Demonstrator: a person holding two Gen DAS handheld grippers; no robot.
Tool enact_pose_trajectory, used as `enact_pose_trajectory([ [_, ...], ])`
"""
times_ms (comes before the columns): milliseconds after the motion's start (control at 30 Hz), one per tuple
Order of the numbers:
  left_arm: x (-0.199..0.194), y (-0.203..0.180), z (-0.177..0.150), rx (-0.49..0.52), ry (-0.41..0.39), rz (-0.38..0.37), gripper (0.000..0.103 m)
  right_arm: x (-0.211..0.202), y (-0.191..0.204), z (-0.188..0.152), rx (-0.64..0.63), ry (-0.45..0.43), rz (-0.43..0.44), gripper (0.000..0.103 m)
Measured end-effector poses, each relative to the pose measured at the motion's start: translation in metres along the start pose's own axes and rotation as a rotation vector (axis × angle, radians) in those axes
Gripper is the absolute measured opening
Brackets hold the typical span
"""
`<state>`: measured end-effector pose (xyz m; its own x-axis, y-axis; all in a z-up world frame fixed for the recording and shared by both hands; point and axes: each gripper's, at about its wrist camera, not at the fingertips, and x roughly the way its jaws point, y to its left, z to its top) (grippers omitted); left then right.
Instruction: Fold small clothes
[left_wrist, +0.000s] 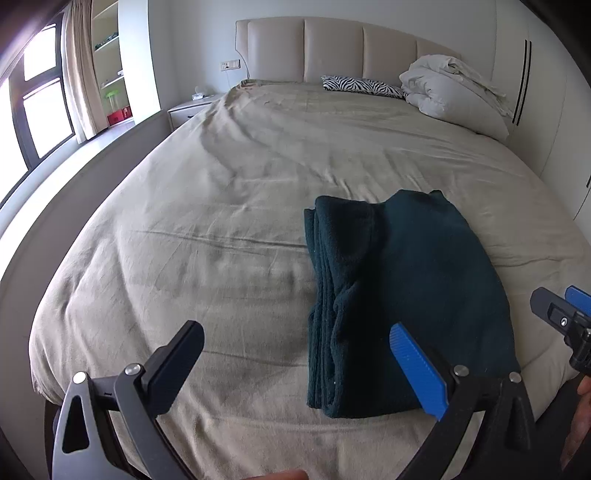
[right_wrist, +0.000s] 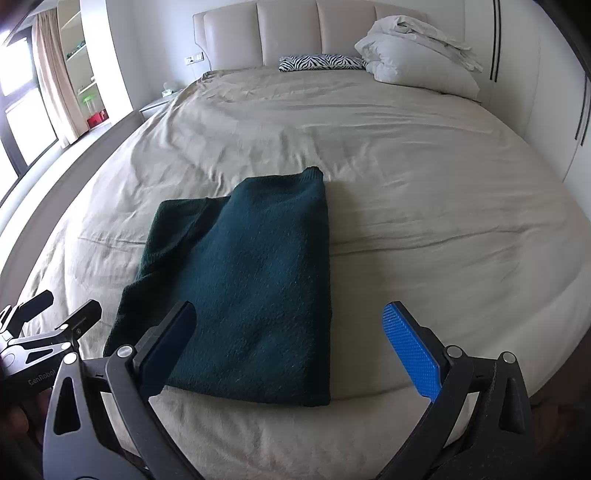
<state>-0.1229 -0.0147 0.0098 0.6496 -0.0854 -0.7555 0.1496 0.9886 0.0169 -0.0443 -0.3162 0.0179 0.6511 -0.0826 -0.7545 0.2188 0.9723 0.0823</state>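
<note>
We see sweater (right_wrist: 243, 280) on bed (right_wrist: 424, 206), ahead of both claws; left claw (left_wrist: 295, 354) left of it, right claw (right_wrist: 291, 328) right; pillows (right_wrist: 413, 62) far ahead.

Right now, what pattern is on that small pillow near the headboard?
Black-and-white zebra stripes on the small pillow, clearest in the right wrist view.

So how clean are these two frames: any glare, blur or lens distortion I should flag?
Left wrist view: the window at the left is blown out, the strong fisheye bends the beige bedsheet, and the folded dark green knitted garment is sharp. Right wrist view: the same curvature, a blown-out window, even soft daylight, and no motion blur on the garment.
</note>
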Motion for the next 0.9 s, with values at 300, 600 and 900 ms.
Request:
enact_pose_trajectory([
  [300, 0.0, 0.0, -0.001, 0.001, 0.001, 0.001, 0.103, 0.006, 0.004, -0.003, -0.003, 0.013, 0.002, 0.103],
  [600, 0.002, 0.001, -0.003, -0.001, 0.003, 0.002, 0.103, 0.011, 0.006, -0.007, 0.0, 0.022, 0.002, 0.103],
  [900, 0.002, 0.001, -0.006, -0.002, 0.006, 0.004, 0.103, 0.012, 0.007, -0.008, 0.001, 0.023, -0.001, 0.103],
])
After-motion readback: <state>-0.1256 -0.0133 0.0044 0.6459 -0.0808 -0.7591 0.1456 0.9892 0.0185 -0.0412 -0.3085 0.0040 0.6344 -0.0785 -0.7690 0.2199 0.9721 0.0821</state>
